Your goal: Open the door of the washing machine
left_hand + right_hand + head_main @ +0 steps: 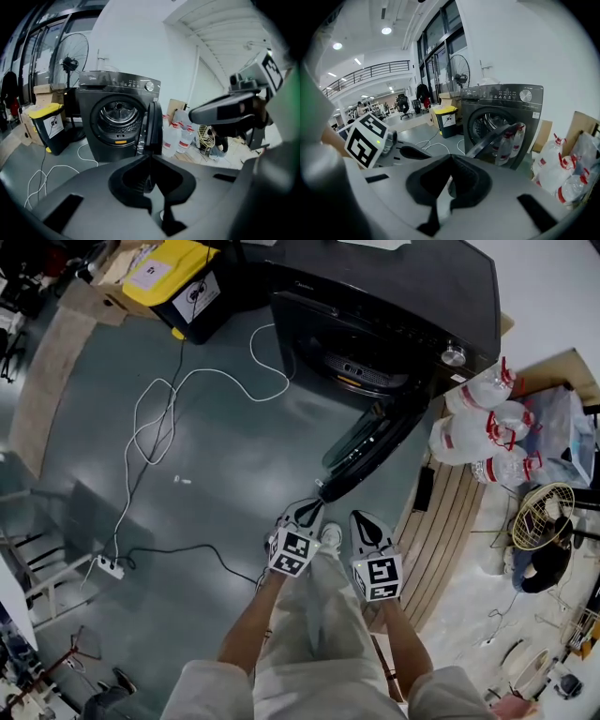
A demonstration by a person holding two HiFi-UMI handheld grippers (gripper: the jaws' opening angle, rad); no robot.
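You are holding the left tool (307, 513) and right tool (367, 525) closed and empty, side by side. The washer (403, 296) is standing at the floor's (234, 465) far edge. Its door (370, 451) is hanging open, partly hiding the drum (116, 112).

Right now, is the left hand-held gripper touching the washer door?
Apart. Left gripper view shows the left hand-held gripper shut and empty, the open door well beyond its tips.
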